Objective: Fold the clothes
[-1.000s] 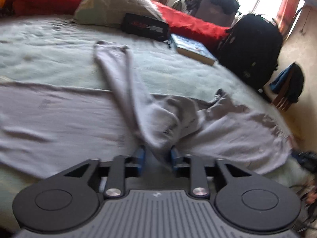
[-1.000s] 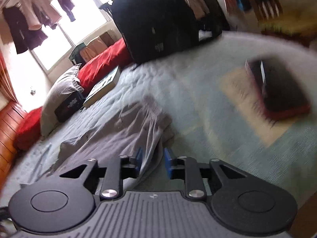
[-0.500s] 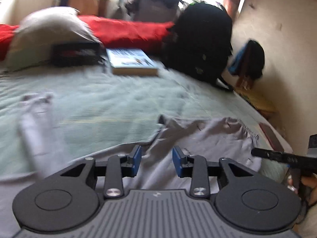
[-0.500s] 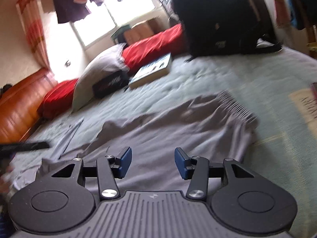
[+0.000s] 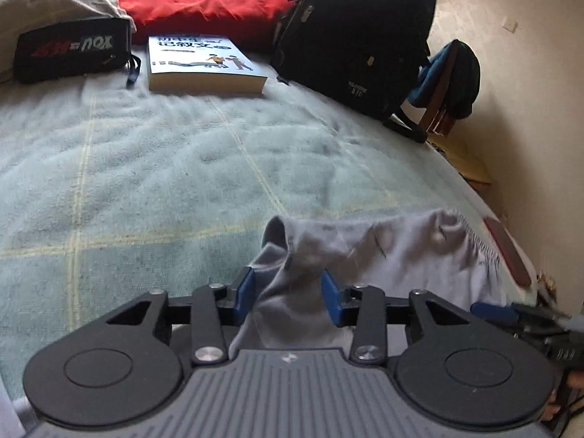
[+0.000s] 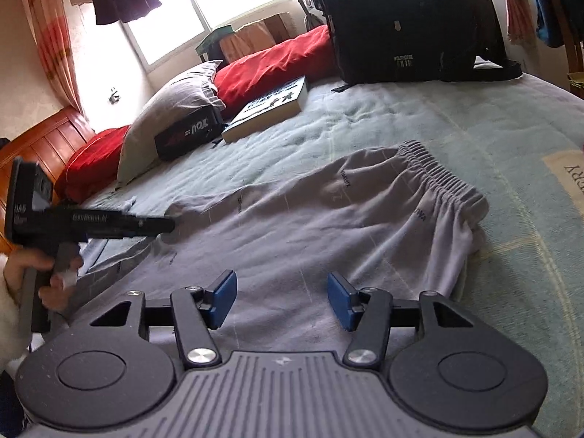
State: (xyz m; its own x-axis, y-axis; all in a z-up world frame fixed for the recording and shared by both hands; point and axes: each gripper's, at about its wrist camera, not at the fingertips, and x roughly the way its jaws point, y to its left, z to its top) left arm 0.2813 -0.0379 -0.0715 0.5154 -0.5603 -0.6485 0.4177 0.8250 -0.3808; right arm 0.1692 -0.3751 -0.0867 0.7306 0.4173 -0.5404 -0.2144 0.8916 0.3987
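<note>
So the pair of light grey cotton trousers with a gathered elastic waistband (image 6: pixel 365 219) was lying spread out on the pale green blanket with thin yellow lines (image 5: pixel 146 168) covering the bed, waistband end toward the right side of the bed.

The left gripper (image 5: pixel 288 292) had its blue pads (image 5: pixel 244 294) spread fairly wide, and a raised fold of the grey fabric stood right between them. Cloth ran through the gap, but the pads weren't squeezed down on it as far as I could see. From the right wrist view you could see that same tool's black nose touching the trousers at the crotch area, with the person's hand (image 6: pixel 43 277) wrapped around its handle.

The right gripper (image 6: pixel 281 297) was wide open too, hovering just over the flat grey fabric with nothing in it.

Further up the bed: a thick paperback book with a blue-and-white cover (image 5: pixel 204 64), a black zip pouch with red and white lettering (image 5: pixel 73 54) beside it, a grey-beige pillow (image 6: pixel 171 109), a red cushion (image 5: pixel 204 3), and a big black backpack (image 5: pixel 357 36) standing upright near the book.
</note>
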